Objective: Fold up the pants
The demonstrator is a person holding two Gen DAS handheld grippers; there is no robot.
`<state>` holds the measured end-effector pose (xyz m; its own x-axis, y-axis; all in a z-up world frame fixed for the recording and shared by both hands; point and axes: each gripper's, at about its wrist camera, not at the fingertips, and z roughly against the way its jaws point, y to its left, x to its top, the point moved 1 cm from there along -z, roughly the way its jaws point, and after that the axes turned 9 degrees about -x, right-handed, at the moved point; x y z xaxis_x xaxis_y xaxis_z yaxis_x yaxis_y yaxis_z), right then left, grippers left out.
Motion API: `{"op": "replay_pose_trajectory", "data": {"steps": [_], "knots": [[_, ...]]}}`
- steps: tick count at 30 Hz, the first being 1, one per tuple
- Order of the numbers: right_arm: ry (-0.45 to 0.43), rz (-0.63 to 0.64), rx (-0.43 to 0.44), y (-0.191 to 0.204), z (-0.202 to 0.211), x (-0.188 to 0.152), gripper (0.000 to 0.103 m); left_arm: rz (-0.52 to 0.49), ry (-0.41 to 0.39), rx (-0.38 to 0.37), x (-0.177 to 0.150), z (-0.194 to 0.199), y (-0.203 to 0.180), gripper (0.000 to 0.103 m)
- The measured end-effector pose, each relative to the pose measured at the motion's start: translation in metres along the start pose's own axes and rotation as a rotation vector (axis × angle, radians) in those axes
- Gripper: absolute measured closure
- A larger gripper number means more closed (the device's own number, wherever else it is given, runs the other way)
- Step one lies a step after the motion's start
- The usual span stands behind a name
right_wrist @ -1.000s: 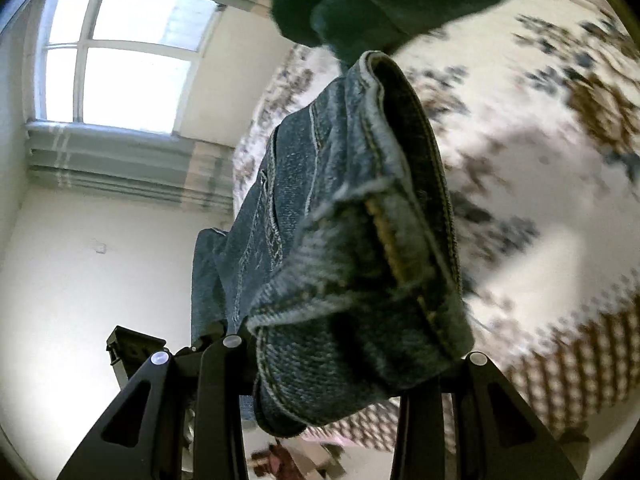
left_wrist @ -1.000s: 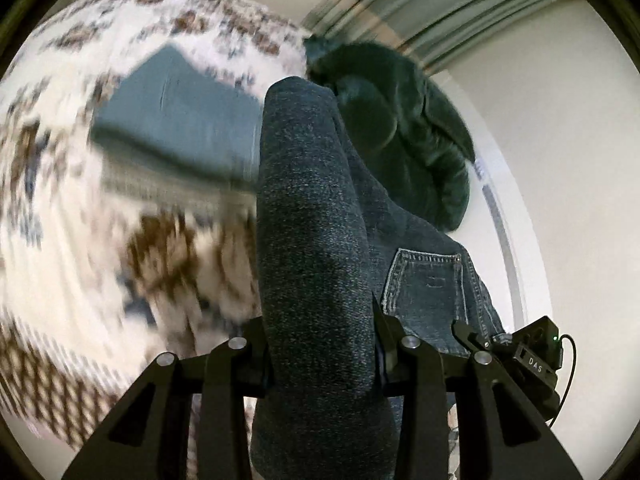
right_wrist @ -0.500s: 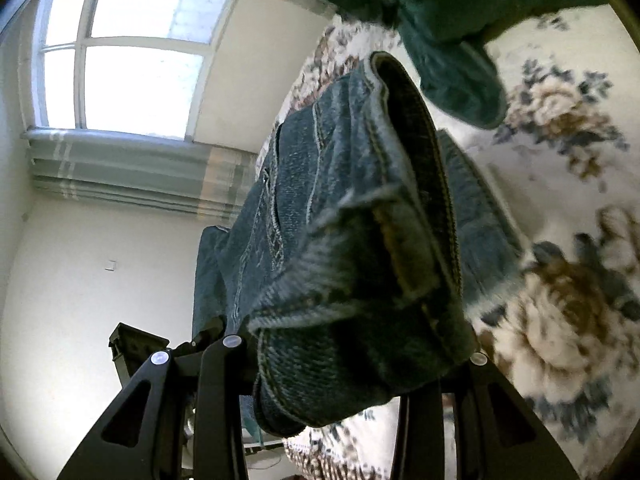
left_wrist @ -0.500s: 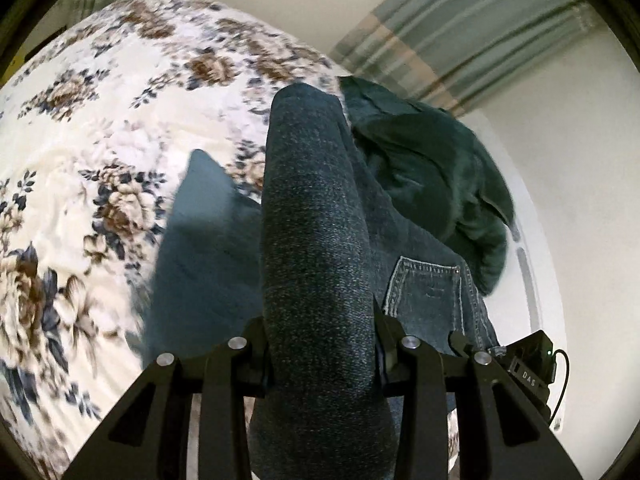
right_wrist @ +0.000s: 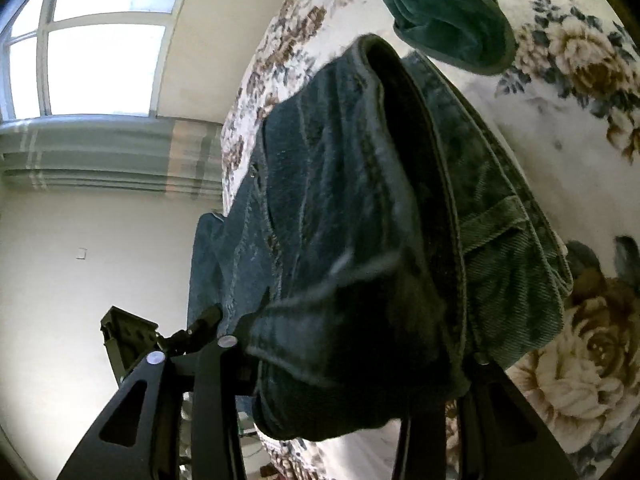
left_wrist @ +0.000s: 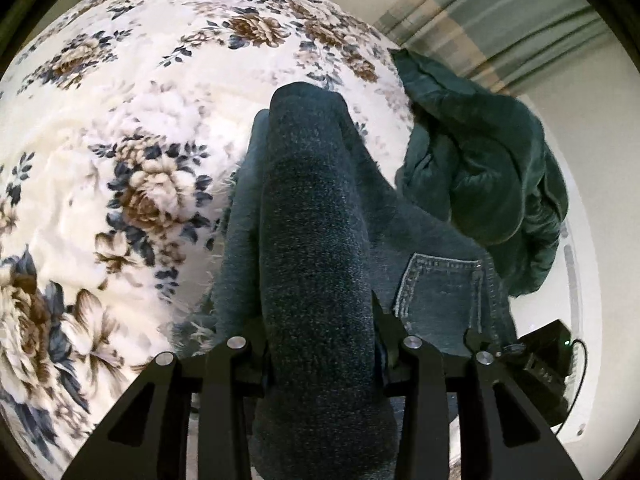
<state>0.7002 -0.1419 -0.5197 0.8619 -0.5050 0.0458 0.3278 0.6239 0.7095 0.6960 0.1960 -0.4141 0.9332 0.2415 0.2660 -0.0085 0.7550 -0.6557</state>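
Note:
Blue denim jeans (left_wrist: pixel 316 240) hang between my two grippers just above a floral bedspread (left_wrist: pixel 120 140). My left gripper (left_wrist: pixel 320 356) is shut on a thick fold of the jeans; a back pocket (left_wrist: pixel 440 288) shows to its right. My right gripper (right_wrist: pixel 344 364) is shut on the waistband end of the jeans (right_wrist: pixel 360 220), with a belt loop (right_wrist: pixel 492 224) visible. The fabric hides the fingertips in both views. The other gripper's body shows at the edge of each view.
A dark green garment (left_wrist: pixel 480 168) lies crumpled on the bed beyond the jeans; it also shows in the right wrist view (right_wrist: pixel 444 12). Striped curtains (left_wrist: pixel 500 20), a window (right_wrist: pixel 92 52) and a pale wall lie past the bed's edge.
Both grippers have carried the jeans lower and closer to the bedspread. The hanging lower part now touches the bed. Both grips are unchanged.

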Motion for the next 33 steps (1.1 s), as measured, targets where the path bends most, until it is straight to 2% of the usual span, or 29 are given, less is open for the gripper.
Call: {"op": "replay_pose_trajectory", "data": {"steps": [3,6,7,8,10,12,14,16,18,20,24,25,27,30,33], "knots": [[0.021,-0.002,-0.035,-0.001,0.004,0.001,0.052,0.031,0.014,0.023,0.001,0.0,0.007,0.055],[0.04,0.022,-0.101,0.005,0.012,-0.001,0.048,0.037,0.021,0.041,-0.002,0.003,0.005,0.052],[0.041,0.034,-0.119,0.007,0.015,-0.001,0.048,0.034,0.019,0.06,-0.002,0.003,0.004,0.045],[0.036,0.04,-0.137,0.009,0.018,-0.002,0.048,0.027,0.01,0.089,-0.004,0.005,0.002,0.042],[0.028,0.056,-0.174,0.013,0.024,-0.003,0.048,0.019,0.002,0.13,-0.007,0.007,0.0,0.028],[0.015,0.064,-0.21,0.013,0.031,-0.004,0.047,0.018,-0.009,0.178,-0.01,0.012,-0.002,0.021],[0.003,0.074,-0.243,0.015,0.037,-0.004,0.046,0.01,-0.027,0.197,-0.012,0.018,-0.003,0.021],[-0.015,0.09,-0.288,0.02,0.044,-0.007,0.044,-0.004,-0.04,0.231,-0.015,0.024,-0.007,0.011],[-0.027,0.107,-0.336,0.025,0.052,-0.012,0.043,-0.016,-0.047,0.258,-0.017,0.029,-0.013,0.007],[-0.046,0.129,-0.391,0.032,0.059,-0.017,0.04,-0.026,-0.048,0.277,-0.019,0.032,-0.018,0.007],[-0.09,0.169,-0.507,0.051,0.079,-0.026,0.023,-0.087,-0.024,0.337,-0.026,0.033,-0.038,0.007],[-0.102,0.18,-0.541,0.057,0.085,-0.029,0.022,-0.11,-0.024,0.353,-0.029,0.035,-0.045,0.007],[-0.133,0.209,-0.603,0.068,0.096,-0.035,0.019,-0.155,-0.031,0.377,-0.034,0.039,-0.059,0.007],[-0.178,0.286,-0.717,0.091,0.112,-0.047,0.005,-0.206,-0.051,0.406,-0.043,0.049,-0.081,0.007],[-0.22,0.363,-0.799,0.113,0.128,-0.062,0.0,-0.258,-0.087,0.455,-0.051,0.065,-0.103,0.007]]}}
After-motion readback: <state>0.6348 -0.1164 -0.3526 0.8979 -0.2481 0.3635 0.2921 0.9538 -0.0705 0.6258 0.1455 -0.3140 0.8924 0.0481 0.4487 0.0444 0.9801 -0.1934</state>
